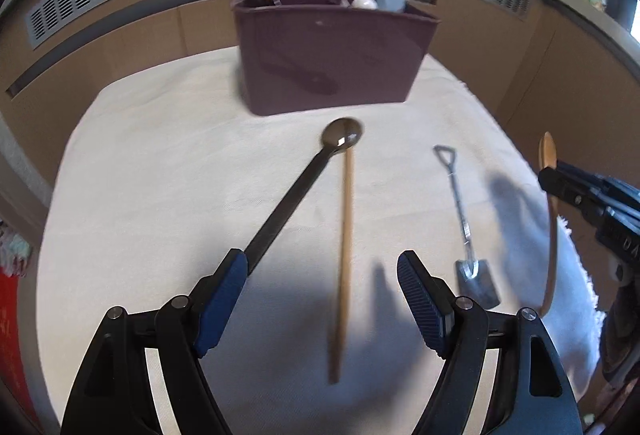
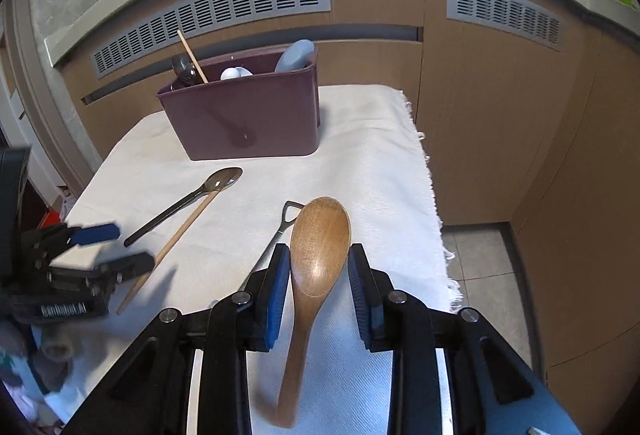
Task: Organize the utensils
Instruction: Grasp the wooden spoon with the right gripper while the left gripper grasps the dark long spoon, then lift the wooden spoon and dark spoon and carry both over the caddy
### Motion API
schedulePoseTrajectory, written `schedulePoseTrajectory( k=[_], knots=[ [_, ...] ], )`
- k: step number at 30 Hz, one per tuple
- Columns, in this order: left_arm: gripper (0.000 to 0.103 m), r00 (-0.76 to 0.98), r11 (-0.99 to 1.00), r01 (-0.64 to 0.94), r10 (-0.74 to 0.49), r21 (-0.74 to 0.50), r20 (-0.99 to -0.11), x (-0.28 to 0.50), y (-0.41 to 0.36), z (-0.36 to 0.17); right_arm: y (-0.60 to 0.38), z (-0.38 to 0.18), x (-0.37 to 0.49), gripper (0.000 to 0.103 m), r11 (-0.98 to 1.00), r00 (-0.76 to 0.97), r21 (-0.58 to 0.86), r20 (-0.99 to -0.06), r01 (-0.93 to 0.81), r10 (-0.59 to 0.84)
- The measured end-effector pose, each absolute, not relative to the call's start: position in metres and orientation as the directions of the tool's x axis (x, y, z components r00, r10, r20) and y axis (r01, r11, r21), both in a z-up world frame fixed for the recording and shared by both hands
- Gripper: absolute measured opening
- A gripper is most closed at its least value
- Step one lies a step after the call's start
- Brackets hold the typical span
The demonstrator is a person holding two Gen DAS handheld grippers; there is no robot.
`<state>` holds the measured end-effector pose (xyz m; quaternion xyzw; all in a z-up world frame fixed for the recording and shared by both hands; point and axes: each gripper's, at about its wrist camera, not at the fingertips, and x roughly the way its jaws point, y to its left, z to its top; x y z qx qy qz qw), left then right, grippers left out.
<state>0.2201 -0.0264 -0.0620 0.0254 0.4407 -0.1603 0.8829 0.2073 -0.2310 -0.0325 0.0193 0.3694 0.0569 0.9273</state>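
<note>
My right gripper (image 2: 319, 251) is shut on the bowl of a brown wooden spoon (image 2: 320, 231), which hangs above the white cloth with its handle toward the camera. In the left wrist view the wooden spoon (image 1: 547, 151) and right gripper (image 1: 552, 177) are at the far right. My left gripper (image 1: 320, 259) is open and empty over a wooden chopstick (image 1: 346, 235). A black long-handled spoon (image 1: 296, 195) runs past its left finger. A small metal shovel-shaped spoon (image 1: 464, 219) lies to the right. The maroon utensil caddy (image 1: 332, 51) stands at the back with several utensils in it.
A white cloth (image 1: 160, 175) covers the table, and its fringed right edge (image 2: 432, 195) drops to a tiled floor. Brown cabinets with grey vent grilles (image 2: 224, 7) rise behind the caddy. My left gripper (image 2: 120, 247) shows at the left of the right wrist view.
</note>
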Motion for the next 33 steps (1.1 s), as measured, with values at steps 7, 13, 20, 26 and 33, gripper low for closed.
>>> schedulePoseTrajectory(
  k=[7,13,20,26,33],
  knots=[
    [0.066,0.497,0.888,0.451,-0.332,-0.089,-0.802,0.288,-0.048,-0.046,-0.235,-0.034,0.196,0.027,0.989,0.736,0.097,-0.662,-0.108,0.145],
    [0.044,0.438,0.859,0.512,-0.248,0.013,-0.864,0.324,-0.082,-0.058,-0.236,-0.04,0.193,0.027,0.985,0.733,0.11,-0.659,-0.13,0.17],
    [0.044,0.37,0.878,0.478,-0.216,-0.014,-0.903,0.352,-0.092,-0.075,-0.237,-0.048,0.196,0.027,0.983,0.719,0.127,-0.67,-0.135,0.185],
    [0.035,0.404,0.904,0.427,-0.206,-0.015,-0.891,0.346,-0.087,-0.073,-0.235,-0.048,0.195,0.027,0.982,0.716,0.128,-0.673,-0.136,0.186],
    [0.035,0.558,0.94,0.329,-0.274,-0.094,-0.783,0.281,-0.048,-0.04,-0.229,-0.037,0.184,0.027,0.984,0.724,0.108,-0.666,-0.145,0.18]
  ],
)
